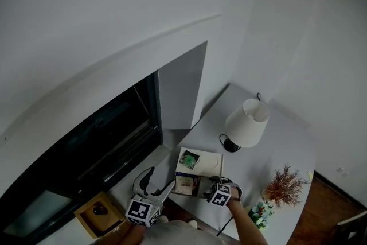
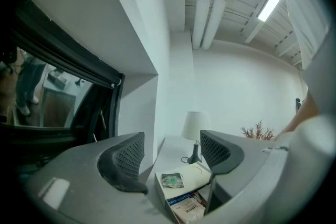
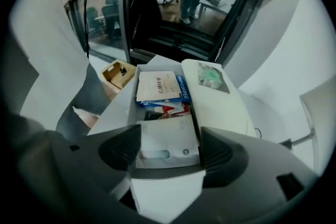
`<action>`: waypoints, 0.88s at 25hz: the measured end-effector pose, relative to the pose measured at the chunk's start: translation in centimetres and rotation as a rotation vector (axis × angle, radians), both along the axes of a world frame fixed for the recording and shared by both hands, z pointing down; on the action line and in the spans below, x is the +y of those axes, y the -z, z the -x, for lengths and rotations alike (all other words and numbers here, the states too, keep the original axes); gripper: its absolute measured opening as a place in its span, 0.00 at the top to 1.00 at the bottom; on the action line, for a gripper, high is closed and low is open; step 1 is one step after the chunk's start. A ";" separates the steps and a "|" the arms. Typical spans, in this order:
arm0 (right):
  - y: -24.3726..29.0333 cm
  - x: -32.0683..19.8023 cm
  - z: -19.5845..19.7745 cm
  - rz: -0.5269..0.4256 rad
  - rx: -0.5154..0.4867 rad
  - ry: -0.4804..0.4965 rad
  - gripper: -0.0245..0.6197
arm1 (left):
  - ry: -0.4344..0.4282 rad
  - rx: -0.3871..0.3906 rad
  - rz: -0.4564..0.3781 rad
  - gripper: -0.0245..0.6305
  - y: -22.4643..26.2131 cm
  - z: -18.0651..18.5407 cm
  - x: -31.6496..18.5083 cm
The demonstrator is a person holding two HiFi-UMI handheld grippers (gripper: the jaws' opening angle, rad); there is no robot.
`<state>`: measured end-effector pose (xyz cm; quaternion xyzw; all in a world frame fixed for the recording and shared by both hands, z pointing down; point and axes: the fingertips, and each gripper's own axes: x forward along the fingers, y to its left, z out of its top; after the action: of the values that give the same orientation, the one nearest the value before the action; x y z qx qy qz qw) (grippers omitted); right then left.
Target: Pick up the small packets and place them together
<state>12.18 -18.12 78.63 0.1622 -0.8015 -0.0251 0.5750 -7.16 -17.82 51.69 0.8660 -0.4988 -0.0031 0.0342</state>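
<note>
A white box (image 1: 207, 166) sits on the white table, and its open compartment holds several small packets (image 1: 187, 184). A green packet (image 1: 188, 160) lies on the box's lid (image 3: 220, 107). My right gripper (image 3: 170, 147) reaches into the compartment, jaws closed against the sides of a white packet (image 3: 168, 139). Beyond it lie a blue-edged coffee packet (image 3: 160, 86) and a red one. My left gripper (image 2: 173, 152) hovers open just left of the box with nothing between its fingers; past them show the green packet (image 2: 172, 180) and the boxed packets (image 2: 189, 207).
A white lamp (image 1: 246, 123) stands behind the box. Dried red twigs (image 1: 282, 183) and small flowers (image 1: 261, 212) are at the right. A wooden tray (image 1: 98, 212) lies at the left near a dark window. A white wall column rises behind the table.
</note>
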 end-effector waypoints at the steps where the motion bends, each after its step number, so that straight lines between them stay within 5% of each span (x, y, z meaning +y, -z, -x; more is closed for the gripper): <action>1: -0.5 0.0 0.1 0.007 0.026 0.027 0.49 | 0.007 -0.001 0.002 0.45 0.0 0.2 0.0; 11: -5.4 -0.1 -0.1 0.066 0.197 0.092 0.49 | 0.052 -0.001 0.019 0.45 -0.6 1.6 0.6; 15: -5.7 -0.2 0.1 0.068 0.188 0.067 0.51 | 0.058 0.006 0.025 0.45 -0.9 1.8 0.8; 22: -4.9 0.2 0.2 0.006 0.147 0.032 0.75 | 0.036 0.008 0.026 0.45 -0.8 1.0 1.0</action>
<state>11.97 -17.94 83.49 0.1451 -0.7598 -0.0437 0.6323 -8.19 -16.86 52.53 0.8564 -0.5141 -0.0009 0.0474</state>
